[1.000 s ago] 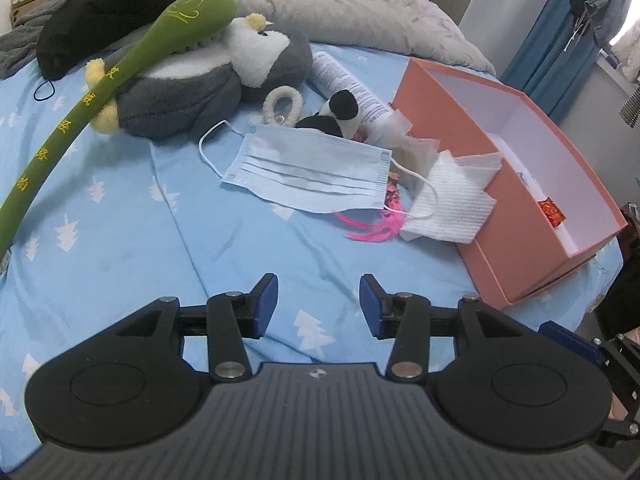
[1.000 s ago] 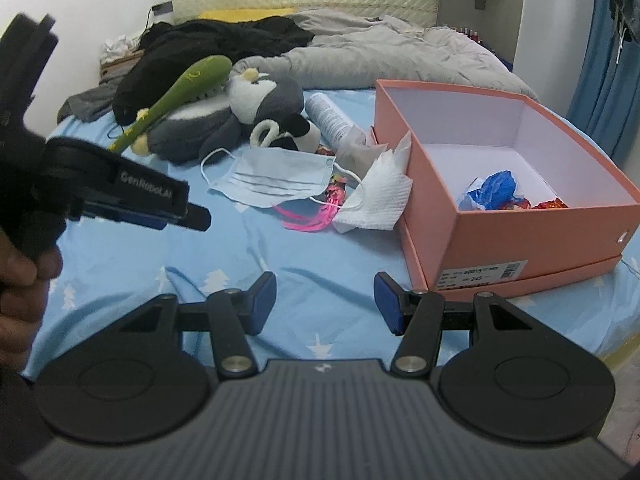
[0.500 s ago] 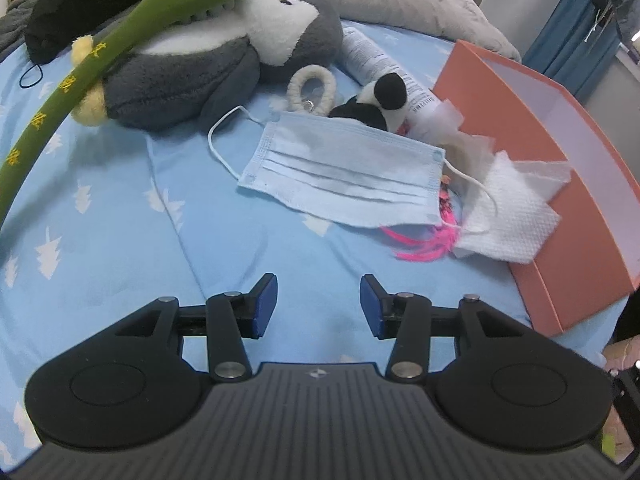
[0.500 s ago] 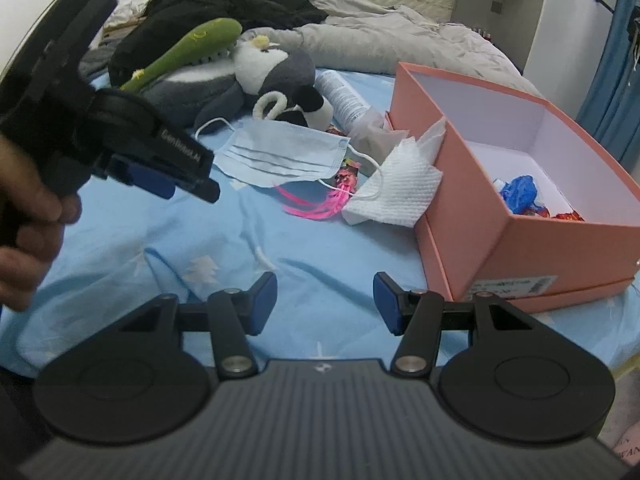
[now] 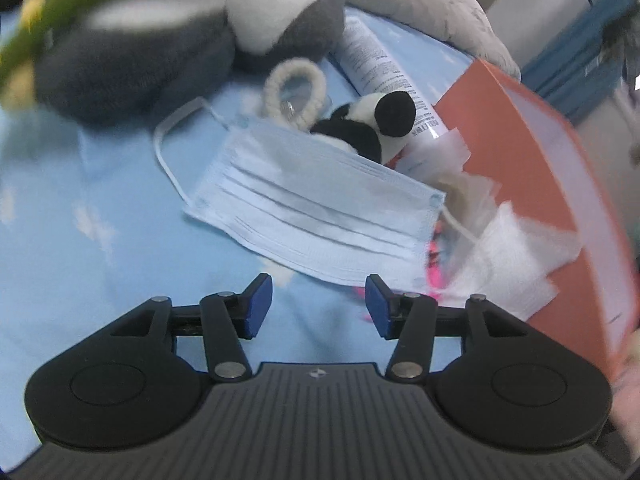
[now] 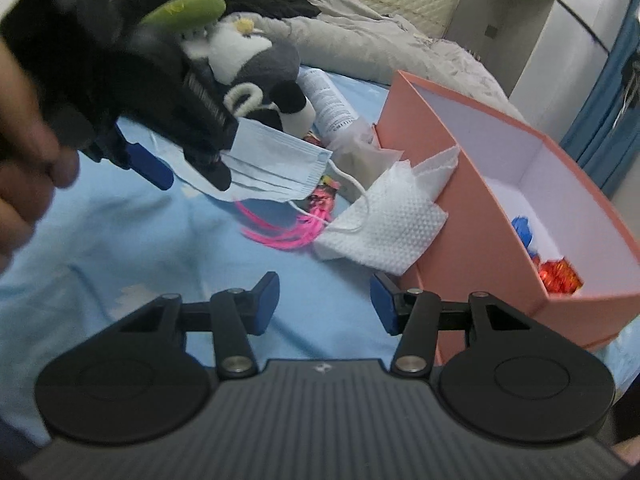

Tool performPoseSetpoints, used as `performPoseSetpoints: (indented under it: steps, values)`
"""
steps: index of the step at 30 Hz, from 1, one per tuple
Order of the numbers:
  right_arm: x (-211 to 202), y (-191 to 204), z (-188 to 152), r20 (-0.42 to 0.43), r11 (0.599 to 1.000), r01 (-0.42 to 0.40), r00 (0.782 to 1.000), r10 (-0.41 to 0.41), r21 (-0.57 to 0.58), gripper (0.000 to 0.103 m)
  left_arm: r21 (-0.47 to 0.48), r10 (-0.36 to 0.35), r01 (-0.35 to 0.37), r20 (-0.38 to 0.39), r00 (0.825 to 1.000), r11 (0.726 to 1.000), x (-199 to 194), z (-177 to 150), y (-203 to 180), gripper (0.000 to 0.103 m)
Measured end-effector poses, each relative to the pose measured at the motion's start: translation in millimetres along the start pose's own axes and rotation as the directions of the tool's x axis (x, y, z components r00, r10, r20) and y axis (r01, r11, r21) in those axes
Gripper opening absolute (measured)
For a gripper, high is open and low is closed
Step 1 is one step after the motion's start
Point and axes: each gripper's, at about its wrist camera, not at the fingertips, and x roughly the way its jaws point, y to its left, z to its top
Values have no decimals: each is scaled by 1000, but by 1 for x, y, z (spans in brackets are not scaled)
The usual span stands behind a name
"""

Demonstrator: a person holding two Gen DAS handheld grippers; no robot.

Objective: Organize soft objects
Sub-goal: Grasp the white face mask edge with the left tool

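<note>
1. The mask (image 5: pixel 316 216) lies flat on the bed (image 5: pixel 80 240), just ahead of the left tool (image 5: pixel 319 300), whose jaws have just been opening and hold nothing.
2. Its ear loop (image 6: pixel 348 190) runs under the tissue (image 6: pixel 384 228) ahead of the right tool (image 6: pixel 325 298); lifting the mask could drag the tissue and the pink strands (image 6: pixel 280 236).
3. The right tool's jaws have just been narrowing, empty.
4. A flat pinch may catch the sheet instead.
5. The box (image 6: pixel 480 216) sits right of both tools.

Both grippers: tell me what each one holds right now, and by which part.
Nothing is held. The left gripper hangs open just short of the face mask; the right gripper is open over bare sheet.
</note>
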Motion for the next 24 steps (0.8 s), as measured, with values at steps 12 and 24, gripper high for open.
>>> performPoseSetpoints:
  steps: [12,24]
  values:
    - [45,17,1,31,919,139,990,-138,-368,51,-460,-274,217,-60,960,861,38,-2,18,55]
    - [66,13,-3,-5,876,131,989,-151,-465,16,-523,-263,200,-47,964,828,56,21,32,7]
